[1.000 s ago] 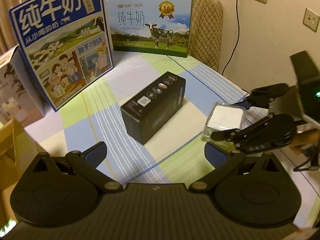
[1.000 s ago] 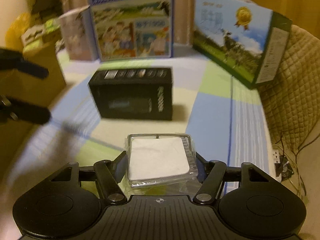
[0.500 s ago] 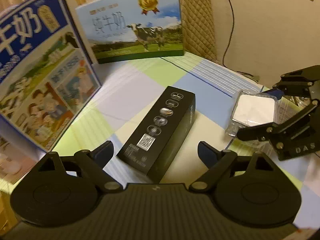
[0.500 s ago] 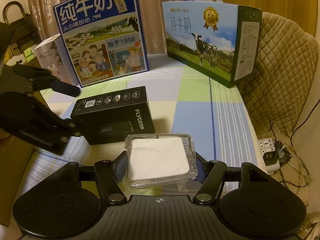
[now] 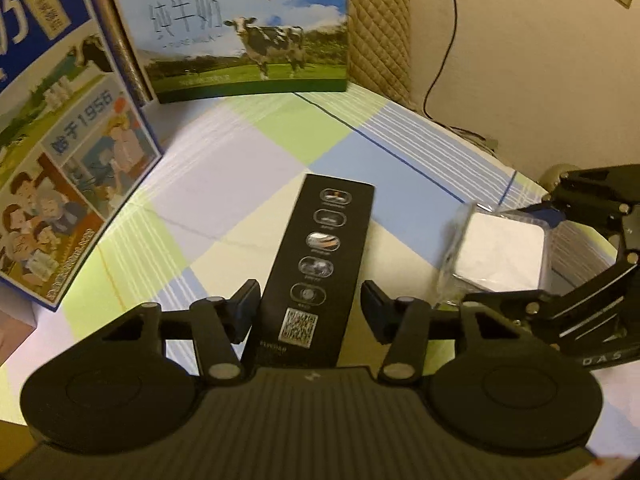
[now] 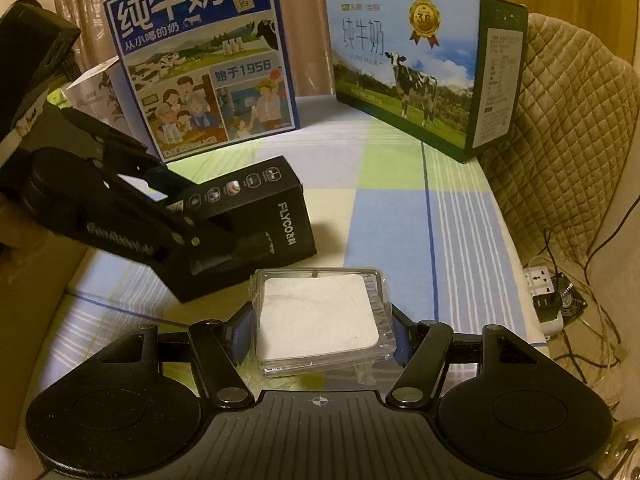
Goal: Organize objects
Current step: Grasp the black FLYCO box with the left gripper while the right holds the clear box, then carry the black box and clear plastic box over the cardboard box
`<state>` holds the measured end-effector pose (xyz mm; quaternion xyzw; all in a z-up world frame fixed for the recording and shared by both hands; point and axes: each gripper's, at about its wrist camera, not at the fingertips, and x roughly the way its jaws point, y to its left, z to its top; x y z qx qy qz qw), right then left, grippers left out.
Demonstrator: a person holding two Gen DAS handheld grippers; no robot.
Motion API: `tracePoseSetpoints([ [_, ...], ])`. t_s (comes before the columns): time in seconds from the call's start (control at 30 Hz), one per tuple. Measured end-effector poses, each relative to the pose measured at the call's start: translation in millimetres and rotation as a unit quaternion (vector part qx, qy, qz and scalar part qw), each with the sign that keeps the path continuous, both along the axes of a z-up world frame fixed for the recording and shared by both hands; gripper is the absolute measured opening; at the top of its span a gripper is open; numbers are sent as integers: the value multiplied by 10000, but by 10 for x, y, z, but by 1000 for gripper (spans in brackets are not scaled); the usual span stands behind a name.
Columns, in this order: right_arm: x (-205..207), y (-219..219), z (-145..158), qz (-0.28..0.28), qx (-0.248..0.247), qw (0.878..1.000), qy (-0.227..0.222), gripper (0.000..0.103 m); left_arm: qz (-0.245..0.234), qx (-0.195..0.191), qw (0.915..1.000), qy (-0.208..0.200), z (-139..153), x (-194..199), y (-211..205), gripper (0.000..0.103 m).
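A long black box lies on the checked tablecloth. My left gripper straddles its near end, jaws narrowed. The left pad touches the box's side, and a thin gap shows at the right pad. In the right wrist view the same black box has the left gripper over its end. My right gripper is shut on a clear plastic case with a white pad inside, held just right of the box. In the left wrist view that case sits at the right.
A blue milk carton and a cow-print milk carton stand at the back of the table. A quilted chair back is at the right, with a power strip and cables below. A cardboard box borders the left.
My left gripper moved forward over the black box's end and its jaws narrowed round it. The right gripper kept its hold on the clear case and stayed beside the box.
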<state>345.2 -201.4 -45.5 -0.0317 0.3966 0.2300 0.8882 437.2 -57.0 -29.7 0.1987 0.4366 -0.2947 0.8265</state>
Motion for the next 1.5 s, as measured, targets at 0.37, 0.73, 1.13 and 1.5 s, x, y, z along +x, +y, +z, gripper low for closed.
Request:
tracePoseSetpoints([
  [0.37, -80, -93, 51, -133, 32, 9999, 90, 62, 523, 52, 9981, 308, -27, -147, -69, 38],
  [0.73, -637, -92, 289, -69, 112, 9995, 296, 62, 1090, -295, 9915, 641, 95, -1130, 143, 38],
  [1.13, -1569, -165, 371, 110, -10, 9989, 453, 62, 1550, -417, 9848, 660, 186, -2317, 522, 38],
  [1.5, -1656, -203, 308, 85, -9, 9984, 567, 62, 1676, -165, 9835, 666, 50, -2453, 595, 38],
])
